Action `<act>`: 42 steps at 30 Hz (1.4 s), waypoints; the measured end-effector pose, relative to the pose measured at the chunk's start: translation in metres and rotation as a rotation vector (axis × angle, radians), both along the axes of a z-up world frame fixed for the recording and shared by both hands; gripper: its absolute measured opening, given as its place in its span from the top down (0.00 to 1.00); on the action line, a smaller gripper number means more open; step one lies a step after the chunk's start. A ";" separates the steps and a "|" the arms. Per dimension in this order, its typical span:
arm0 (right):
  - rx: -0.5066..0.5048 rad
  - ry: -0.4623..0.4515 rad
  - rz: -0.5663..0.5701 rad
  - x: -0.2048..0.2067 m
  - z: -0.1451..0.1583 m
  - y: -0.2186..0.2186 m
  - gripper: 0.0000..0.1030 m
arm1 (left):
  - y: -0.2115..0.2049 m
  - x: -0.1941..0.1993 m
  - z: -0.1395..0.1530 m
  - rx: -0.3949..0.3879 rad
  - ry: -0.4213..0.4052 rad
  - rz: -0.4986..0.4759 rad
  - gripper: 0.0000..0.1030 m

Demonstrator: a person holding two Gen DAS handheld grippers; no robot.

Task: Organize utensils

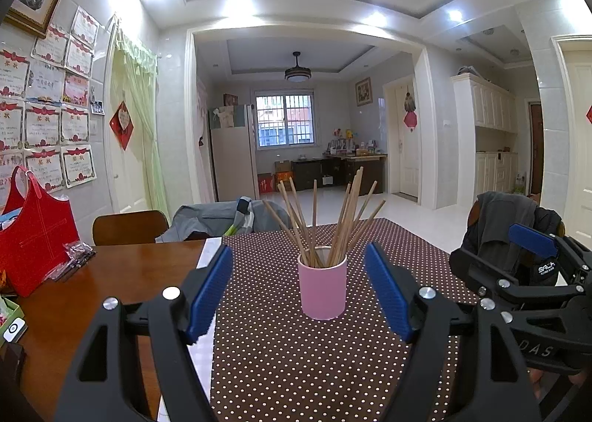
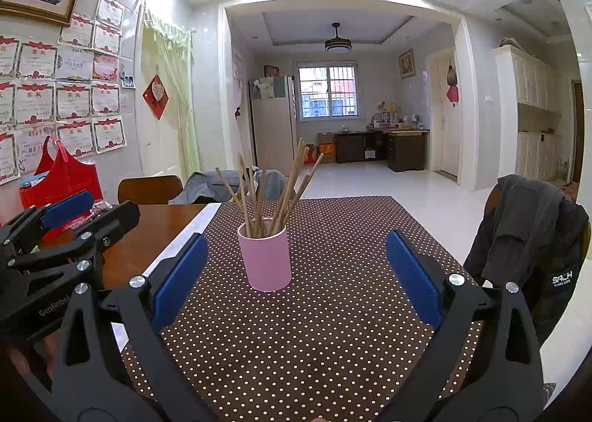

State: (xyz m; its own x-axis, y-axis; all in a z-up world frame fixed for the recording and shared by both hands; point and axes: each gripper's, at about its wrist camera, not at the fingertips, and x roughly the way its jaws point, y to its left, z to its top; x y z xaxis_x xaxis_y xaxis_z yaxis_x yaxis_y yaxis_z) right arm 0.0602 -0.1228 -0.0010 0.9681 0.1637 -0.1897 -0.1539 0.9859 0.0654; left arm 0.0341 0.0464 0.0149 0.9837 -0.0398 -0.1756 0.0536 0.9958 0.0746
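1. Pink cup (image 1: 322, 287) stands upright on the dotted brown cloth (image 1: 296, 366) that covers most of the desk (image 1: 122, 274). A bundle of wooden chopsticks (image 1: 325, 222) sits in it, splayed out in several directions, tips well above the rim.

2. Left tool (image 1: 299, 292): released, blue pads spread wide. Nothing between them. The cup shows in the gap from this view but lies ahead of the pads, not touched by either.

3. Right tool (image 2: 298, 277): likewise released, jaws wide, holding nothing. The cup is ahead of it, nearer its left pad, apart from both.

4. Each tool shows at the edge of the other's camera, so the two sit side by side on the near side of the cup, both facing it.

5. Progress, as I judge it: the chopsticks all appear to be in the cup. I see no loose utensils on the cloth or on the bare wood. Either the gathering is finished, or sorting out of the cup has not begun. The pictures do not settle which.

6. What could be left: the sticks lean unevenly and could be squared up.

7. Elsewhere on the desk, far left: a red bag (image 1: 35, 233) and a small clear packet (image 1: 74, 259), well apart from the cup.
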 end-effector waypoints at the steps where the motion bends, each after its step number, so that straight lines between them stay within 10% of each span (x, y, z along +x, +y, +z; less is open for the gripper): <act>1: 0.001 0.002 0.000 -0.001 -0.001 0.000 0.08 | 0.001 -0.001 -0.001 0.001 0.001 0.000 0.30; 42: 0.008 0.038 0.004 0.007 -0.002 -0.007 0.08 | -0.010 0.010 -0.004 0.008 0.037 0.005 0.30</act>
State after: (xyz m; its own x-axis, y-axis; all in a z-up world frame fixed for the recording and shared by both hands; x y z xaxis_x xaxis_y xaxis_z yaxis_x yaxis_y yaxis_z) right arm 0.0674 -0.1295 -0.0026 0.9596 0.1694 -0.2247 -0.1553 0.9847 0.0789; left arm 0.0441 0.0361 0.0113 0.9767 -0.0334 -0.2122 0.0517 0.9954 0.0810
